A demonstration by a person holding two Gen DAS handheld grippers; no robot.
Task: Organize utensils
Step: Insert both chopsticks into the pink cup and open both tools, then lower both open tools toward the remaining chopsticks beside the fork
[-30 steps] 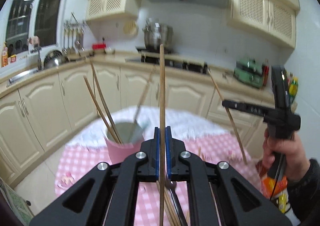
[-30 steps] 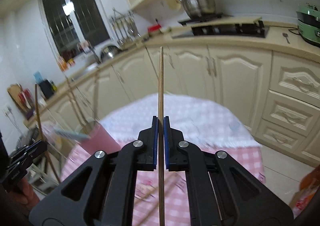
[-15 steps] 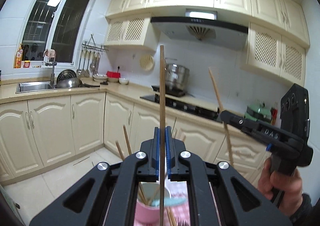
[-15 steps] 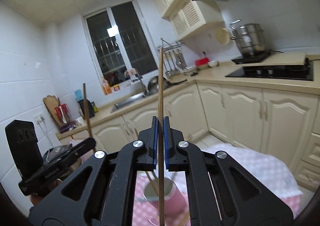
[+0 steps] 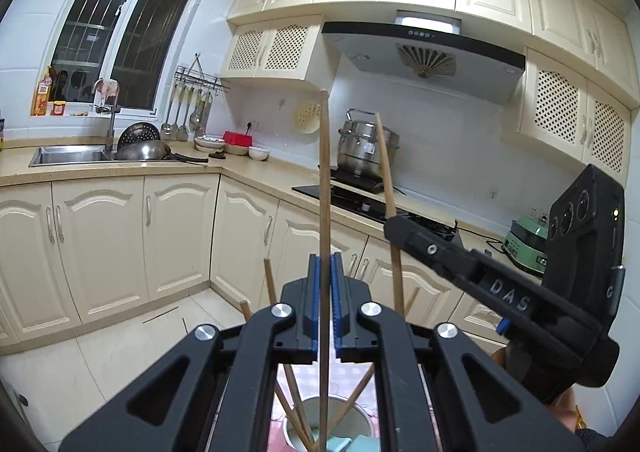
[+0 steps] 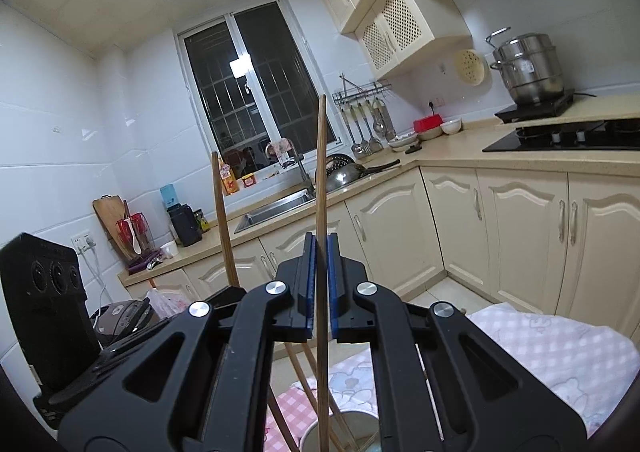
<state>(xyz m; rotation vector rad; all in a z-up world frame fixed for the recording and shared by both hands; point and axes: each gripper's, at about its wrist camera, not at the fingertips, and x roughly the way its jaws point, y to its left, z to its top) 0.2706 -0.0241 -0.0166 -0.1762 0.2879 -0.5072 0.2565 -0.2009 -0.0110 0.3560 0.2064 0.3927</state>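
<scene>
Your left gripper (image 5: 325,306) is clamped tight on one upright chopstick (image 5: 325,187), and your right gripper (image 6: 319,284) pinches its own chopstick (image 6: 320,187) the same way. Both sticks hang right above the cup (image 5: 360,422), which has more chopsticks leaning inside, on the pink checked tablecloth (image 6: 560,348).

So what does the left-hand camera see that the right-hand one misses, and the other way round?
Only the left wrist view shows the whole black and grey range hood and a green appliance on the counter. Only the right wrist view shows the wooden cutting board against the wall and the pink checked tablecloth. Both show a wooden chopstick clamped upright in that camera's tool, the other tool, the steel sink and the stacked steel steamer pot.
</scene>
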